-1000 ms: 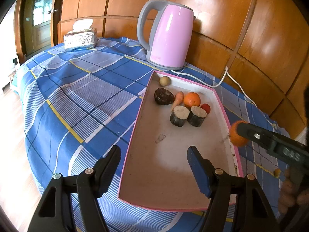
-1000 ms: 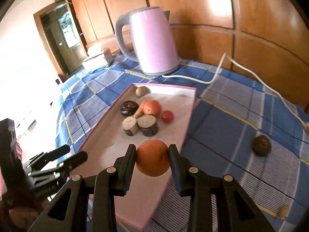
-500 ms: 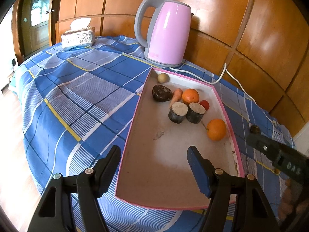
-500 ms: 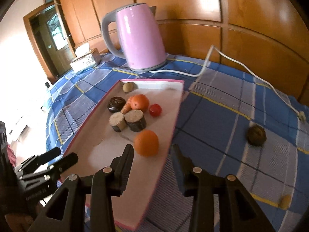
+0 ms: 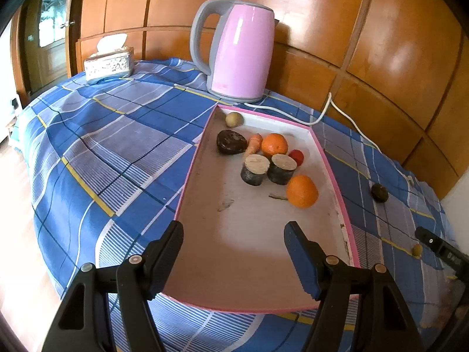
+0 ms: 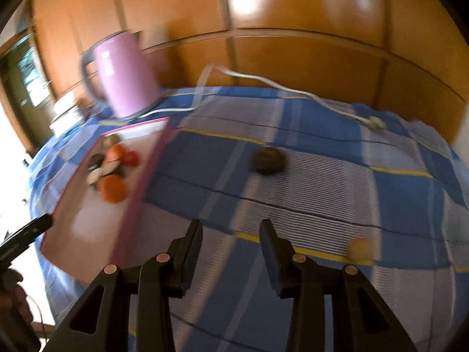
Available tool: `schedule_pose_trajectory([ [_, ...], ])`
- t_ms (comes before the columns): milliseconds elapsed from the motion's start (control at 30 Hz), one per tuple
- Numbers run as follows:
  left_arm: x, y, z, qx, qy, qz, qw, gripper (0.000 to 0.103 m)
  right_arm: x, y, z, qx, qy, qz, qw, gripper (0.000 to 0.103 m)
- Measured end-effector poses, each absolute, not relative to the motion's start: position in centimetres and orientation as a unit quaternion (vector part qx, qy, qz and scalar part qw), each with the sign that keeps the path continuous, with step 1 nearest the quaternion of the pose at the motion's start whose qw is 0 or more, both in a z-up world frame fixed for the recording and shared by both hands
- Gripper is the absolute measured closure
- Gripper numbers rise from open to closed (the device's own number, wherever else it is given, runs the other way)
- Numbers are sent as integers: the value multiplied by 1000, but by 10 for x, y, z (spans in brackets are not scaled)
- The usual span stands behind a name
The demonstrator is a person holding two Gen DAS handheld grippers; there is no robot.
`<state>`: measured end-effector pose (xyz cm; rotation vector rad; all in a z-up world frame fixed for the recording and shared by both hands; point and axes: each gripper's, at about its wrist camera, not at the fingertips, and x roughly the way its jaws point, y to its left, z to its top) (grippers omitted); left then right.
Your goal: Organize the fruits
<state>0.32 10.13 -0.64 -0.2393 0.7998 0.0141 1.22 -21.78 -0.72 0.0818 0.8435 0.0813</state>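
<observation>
Left gripper [image 5: 233,234]: jaws spread wide, nothing between them, held over the near end of the tray [image 5: 337,189].

Right gripper [image 6: 231,233]: jaws apart, empty, over bare cloth [image 6: 307,182] to the right of the tray [image 6: 146,176]. Right wrist view is motion-blurred; detail soft.

Tray: shallow, pink-rimmed, pale floor, lying on the blue plaid cloth [image 5: 117,146], long axis running near to far.

Tray contents, left wrist view:
- near orange [image 5: 302,191], toward the right wall, alone, just near of the two log pieces. A small twig-like scrap lies just left of it.
- log pieces [image 5: 268,168]: two short dark cylinders with pale cut faces, side by side, touching.
- far orange [image 5: 274,144], just beyond the logs.
- carrot [image 5: 253,144], lying against the far orange's left side.
- dark lump [image 5: 231,142], left of the carrot.
- red fruit [image 5: 296,156], small, right of the logs, partly hidden by them.
- tan ball [image 5: 234,119], at the far left corner.

Off the tray, on the cloth to the right:
- dark round fruit [image 6: 268,160], well apart from the tray, far of the right gripper; seen also in the left view [image 5: 380,193].
- small yellow fruit [image 6: 359,248], near right, just beside a yellow stripe.

Background: pink kettle [image 5: 239,50] just beyond the tray's far end, white cord [image 5: 322,114] trailing right. Tissue box [image 5: 109,63] far left. Wood panelling [image 5: 351,29] behind.
</observation>
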Motion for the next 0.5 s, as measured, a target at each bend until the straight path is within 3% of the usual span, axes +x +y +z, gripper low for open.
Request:
schedule_pose_trajectory([
  [500,4,78,3,-86,387,-22,918,31,-14,-330,-13,116,377,-181,901,62],
])
